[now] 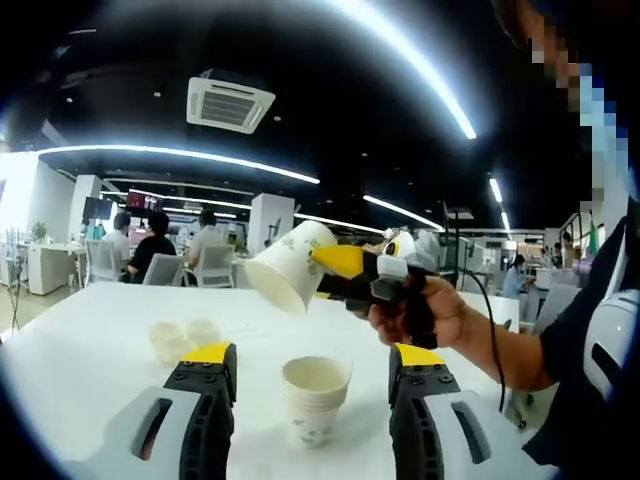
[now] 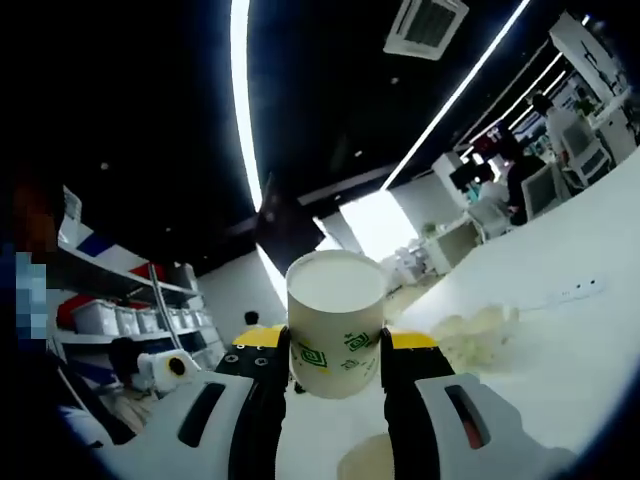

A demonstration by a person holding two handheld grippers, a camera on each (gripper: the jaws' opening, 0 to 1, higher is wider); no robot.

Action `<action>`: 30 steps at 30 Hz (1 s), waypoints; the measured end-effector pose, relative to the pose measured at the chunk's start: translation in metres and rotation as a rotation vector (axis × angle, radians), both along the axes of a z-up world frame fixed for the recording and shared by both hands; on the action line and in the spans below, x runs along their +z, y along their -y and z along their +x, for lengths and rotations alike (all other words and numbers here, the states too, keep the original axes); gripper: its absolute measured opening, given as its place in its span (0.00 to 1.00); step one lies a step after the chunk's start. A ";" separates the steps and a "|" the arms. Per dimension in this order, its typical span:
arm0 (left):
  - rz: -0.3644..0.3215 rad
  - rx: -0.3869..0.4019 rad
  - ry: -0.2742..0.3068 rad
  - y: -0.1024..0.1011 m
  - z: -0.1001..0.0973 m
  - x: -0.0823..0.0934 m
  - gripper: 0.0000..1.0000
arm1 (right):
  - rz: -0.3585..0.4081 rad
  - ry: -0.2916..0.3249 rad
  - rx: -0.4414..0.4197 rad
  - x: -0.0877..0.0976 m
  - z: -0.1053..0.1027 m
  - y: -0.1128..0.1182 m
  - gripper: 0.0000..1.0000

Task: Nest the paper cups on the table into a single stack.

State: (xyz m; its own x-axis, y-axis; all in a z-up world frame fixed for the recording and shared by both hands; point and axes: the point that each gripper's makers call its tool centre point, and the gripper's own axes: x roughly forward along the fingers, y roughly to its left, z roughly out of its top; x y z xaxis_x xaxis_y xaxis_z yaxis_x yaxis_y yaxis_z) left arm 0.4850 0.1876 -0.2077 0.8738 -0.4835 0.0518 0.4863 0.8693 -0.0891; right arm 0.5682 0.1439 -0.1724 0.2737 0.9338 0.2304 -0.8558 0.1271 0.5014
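Stack of paper cups (image 1: 314,400) stands on the white table (image 1: 90,350) between the left gripper's (image 1: 315,372) open jaws; right gripper (image 2: 334,350) clamps a printed paper cup (image 2: 335,322).

A white paper cup (image 1: 290,266) with green print is tilted in the air above an upright stack of cups (image 1: 314,398) on the table.

left gripper view low over table (image 1: 90,340), right gripper view tilted upward

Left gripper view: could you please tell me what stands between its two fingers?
A stack of paper cups stands upright on the white table between the fingers.
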 end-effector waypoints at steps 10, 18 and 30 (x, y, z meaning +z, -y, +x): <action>-0.140 -0.018 0.050 0.012 0.016 0.020 0.31 | 0.137 -0.124 0.064 -0.005 -0.022 -0.003 0.38; -0.212 -0.047 0.038 0.023 0.026 0.020 0.24 | 0.185 -0.196 0.090 -0.014 -0.027 -0.002 0.38; -0.265 -0.066 0.040 0.027 0.029 0.021 0.07 | 0.247 -0.286 0.128 -0.023 -0.031 -0.003 0.38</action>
